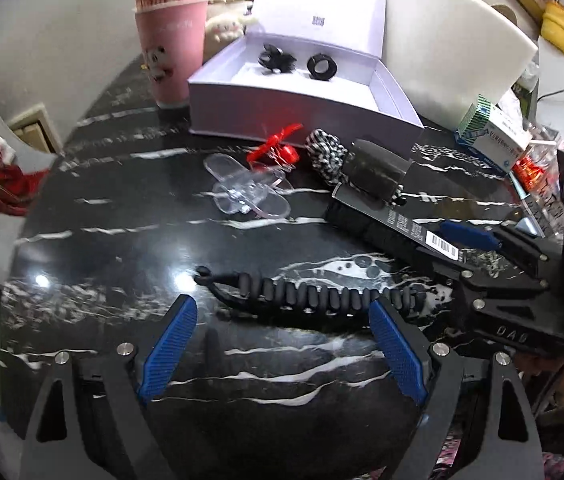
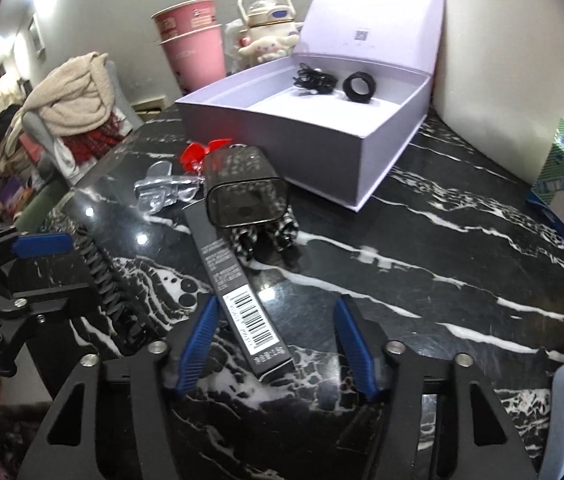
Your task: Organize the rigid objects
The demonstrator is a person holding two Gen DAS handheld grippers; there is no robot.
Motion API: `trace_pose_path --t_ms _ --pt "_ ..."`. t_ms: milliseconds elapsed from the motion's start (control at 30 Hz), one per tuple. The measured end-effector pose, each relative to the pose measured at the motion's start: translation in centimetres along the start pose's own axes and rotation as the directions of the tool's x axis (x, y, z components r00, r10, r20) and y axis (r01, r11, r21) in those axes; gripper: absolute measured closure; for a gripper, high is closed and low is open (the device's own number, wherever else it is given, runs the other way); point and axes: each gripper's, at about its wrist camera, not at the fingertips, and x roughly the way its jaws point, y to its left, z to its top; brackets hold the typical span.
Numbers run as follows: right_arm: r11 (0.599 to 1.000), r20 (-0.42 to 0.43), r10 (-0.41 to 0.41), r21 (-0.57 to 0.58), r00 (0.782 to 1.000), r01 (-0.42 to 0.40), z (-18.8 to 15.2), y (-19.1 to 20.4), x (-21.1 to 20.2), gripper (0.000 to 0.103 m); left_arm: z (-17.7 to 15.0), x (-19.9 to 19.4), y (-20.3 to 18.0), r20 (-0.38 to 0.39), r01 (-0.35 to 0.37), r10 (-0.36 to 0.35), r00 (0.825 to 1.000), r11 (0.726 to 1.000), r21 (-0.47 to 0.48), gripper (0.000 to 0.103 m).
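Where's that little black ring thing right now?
The black ring sits inside the open lavender box at the far side of the table, just right of a tangle of black hair ties, in both wrist views.

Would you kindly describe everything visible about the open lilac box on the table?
The lilac box is rigid cardboard with a hinged lid standing upright at the back, a small printed code inside it. It rests on the black marble table and holds a black ring and a black tangled bundle.

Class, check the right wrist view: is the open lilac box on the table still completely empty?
No. The lilac box already holds a black ring and a tangle of black hair ties on its floor.
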Motion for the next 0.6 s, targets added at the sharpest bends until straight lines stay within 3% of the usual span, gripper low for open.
trace_pose_path --t_ms 133,600 --pt "1.000 -0.006 0.009 -0.012 1.000 -0.009 0.0 0.3 0.0 0.057 0.3 1.1 -0.2 -0.017 0.050 -0.050 0.999 0.999 0.003 0.014" --pt "0.999 -0.023 0.034 -0.020 0.999 -0.034 -0.3 0.9 -0.2 0.058 2.0 1.5 0.7 0.024 0.150 -0.150 0.988 0.988 0.032 0.014"
